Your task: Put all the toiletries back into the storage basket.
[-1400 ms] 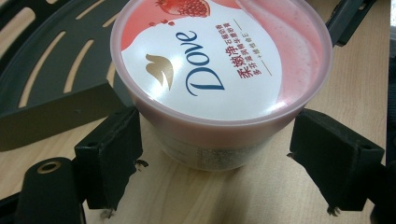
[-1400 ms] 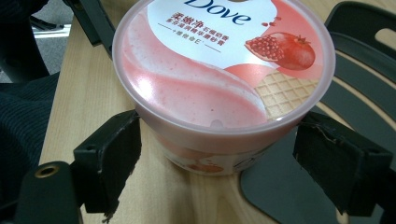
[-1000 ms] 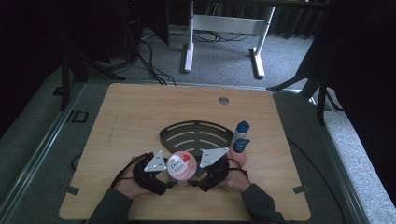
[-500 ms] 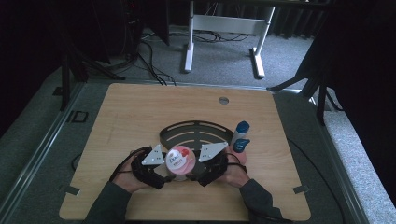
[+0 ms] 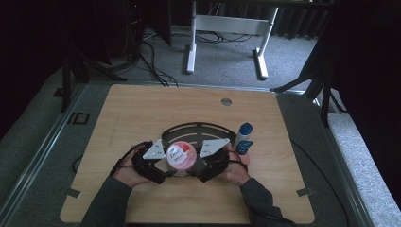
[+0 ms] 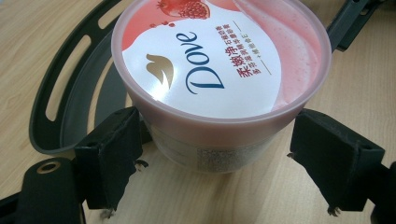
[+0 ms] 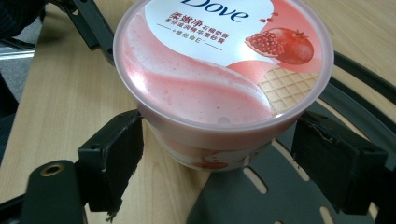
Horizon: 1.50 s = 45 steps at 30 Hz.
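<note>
Near the bench's front edge, the tub (image 5: 178, 155) sits partly on the tray (image 5: 198, 128). My left claw (image 6: 215, 154) and right claw (image 7: 219, 154) flank it, jaws spread. My high view adds a bottle (image 5: 243, 134) behind my right hand (image 5: 234, 169).

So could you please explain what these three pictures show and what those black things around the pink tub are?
A person sits at a wooden table with a hand-held two-jaw gripper in each hand. The high view looks down from above; the left gripper and right gripper meet at a pink Dove tub. The other two pictures come from cameras riding on each gripper, looking along its black jaws. In both, the jaws stand on either side of the tub below its lid; whether they actually press it, I cannot tell. The tub sits at the edge of a dark curved tray. A blue-capped bottle stands to the right.
</note>
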{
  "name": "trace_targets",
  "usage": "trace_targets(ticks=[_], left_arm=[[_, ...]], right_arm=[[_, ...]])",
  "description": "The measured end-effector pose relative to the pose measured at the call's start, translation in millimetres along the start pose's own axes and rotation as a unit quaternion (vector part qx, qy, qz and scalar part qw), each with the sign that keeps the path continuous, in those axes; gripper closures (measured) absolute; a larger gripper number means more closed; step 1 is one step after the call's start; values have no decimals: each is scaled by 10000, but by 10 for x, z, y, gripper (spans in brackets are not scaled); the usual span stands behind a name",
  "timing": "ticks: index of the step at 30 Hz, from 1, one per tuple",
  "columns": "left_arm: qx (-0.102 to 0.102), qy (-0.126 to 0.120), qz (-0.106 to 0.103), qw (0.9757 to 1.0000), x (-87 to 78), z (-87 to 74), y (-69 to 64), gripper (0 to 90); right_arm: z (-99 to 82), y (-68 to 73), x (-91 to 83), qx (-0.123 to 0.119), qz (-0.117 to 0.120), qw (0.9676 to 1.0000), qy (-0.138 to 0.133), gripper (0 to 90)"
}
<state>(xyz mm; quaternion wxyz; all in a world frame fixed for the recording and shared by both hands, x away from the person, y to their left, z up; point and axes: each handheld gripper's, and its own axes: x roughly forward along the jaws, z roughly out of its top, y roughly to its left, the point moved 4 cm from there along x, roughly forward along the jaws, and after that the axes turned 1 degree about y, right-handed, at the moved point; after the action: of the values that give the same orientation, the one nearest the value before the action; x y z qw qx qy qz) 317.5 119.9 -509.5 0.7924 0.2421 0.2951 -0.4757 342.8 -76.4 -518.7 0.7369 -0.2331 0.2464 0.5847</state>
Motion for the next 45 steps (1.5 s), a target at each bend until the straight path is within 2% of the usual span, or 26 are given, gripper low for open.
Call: trace_targets(ticks=[6, 9, 18, 25, 45], left_arm=[[-36, -5, 39, 10000, -7, 4, 88, 171], [22, 64, 66, 10000, -6, 15, 149, 171], [1, 66, 131, 9999, 17, 51, 278, 169], [-103, 72, 154, 9998, 71, 50, 345, 167], [-193, 105, 332, 9992, 132, 78, 512, 160]], right_arm=[[67, -52, 29, -28, -118, 9999, 47, 168], [95, -89, 59, 7, -167, 9998, 72, 168], [139, -199, 109, 128, -264, 9996, 38, 166], [138, -269, 148, 249, -319, 9991, 94, 166], [203, -431, 244, 521, -411, 9975, 246, 165]])
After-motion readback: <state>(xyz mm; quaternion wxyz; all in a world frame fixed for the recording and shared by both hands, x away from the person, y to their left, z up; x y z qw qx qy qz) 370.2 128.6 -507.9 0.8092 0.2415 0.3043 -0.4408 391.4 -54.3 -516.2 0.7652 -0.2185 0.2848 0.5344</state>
